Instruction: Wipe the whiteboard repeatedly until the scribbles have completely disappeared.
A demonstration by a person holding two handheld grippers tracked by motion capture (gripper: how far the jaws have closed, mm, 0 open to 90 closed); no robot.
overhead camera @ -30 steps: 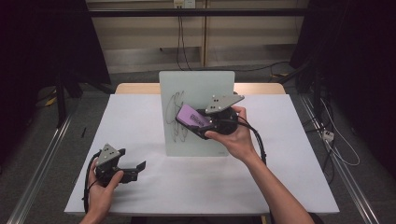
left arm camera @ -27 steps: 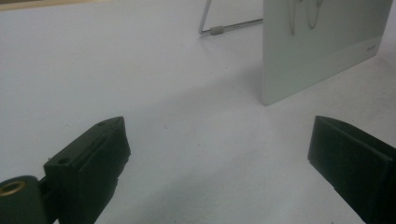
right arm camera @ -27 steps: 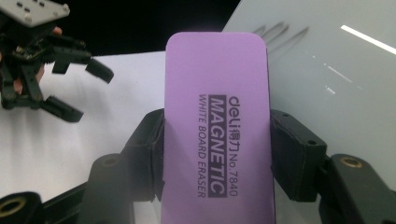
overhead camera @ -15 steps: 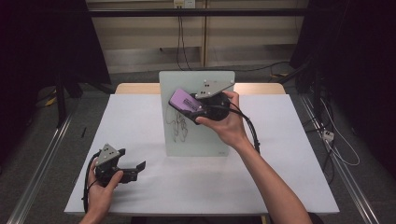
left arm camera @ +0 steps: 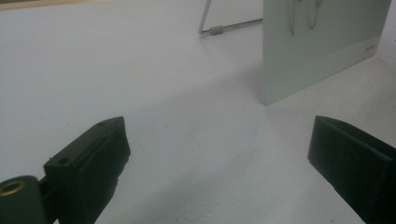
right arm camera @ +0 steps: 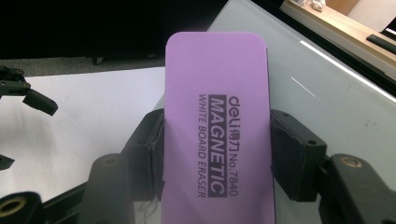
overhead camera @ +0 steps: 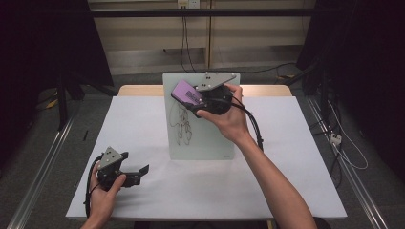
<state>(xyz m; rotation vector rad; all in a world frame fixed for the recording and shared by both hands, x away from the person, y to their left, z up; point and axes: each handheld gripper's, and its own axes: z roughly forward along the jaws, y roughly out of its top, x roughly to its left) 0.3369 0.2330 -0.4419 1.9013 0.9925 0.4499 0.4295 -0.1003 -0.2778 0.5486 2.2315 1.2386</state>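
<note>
A small whiteboard (overhead camera: 205,133) stands upright on a wire stand mid-table, with black scribbles (overhead camera: 181,124) on its left half. My right gripper (overhead camera: 193,102) is shut on a purple magnetic whiteboard eraser (overhead camera: 184,94), held against the board's upper left part above the scribbles. In the right gripper view the eraser (right arm camera: 217,135) sits clamped between both jaws, with the board's glossy face (right arm camera: 327,88) behind it. My left gripper (overhead camera: 138,174) rests low on the table at the front left, open and empty. The left gripper view shows its wide-apart fingers (left arm camera: 88,163) and the board's lower corner (left arm camera: 317,56).
A white sheet (overhead camera: 143,124) covers the table, with a wooden edge (overhead camera: 138,89) showing at the back. The board's wire stand (left arm camera: 224,28) pokes out behind it. Cables (overhead camera: 344,148) lie on the floor to the right; dark curtains flank both sides.
My right gripper has carried the eraser up and to the left across the board, from its middle to its upper left. The left gripper has stayed still.
</note>
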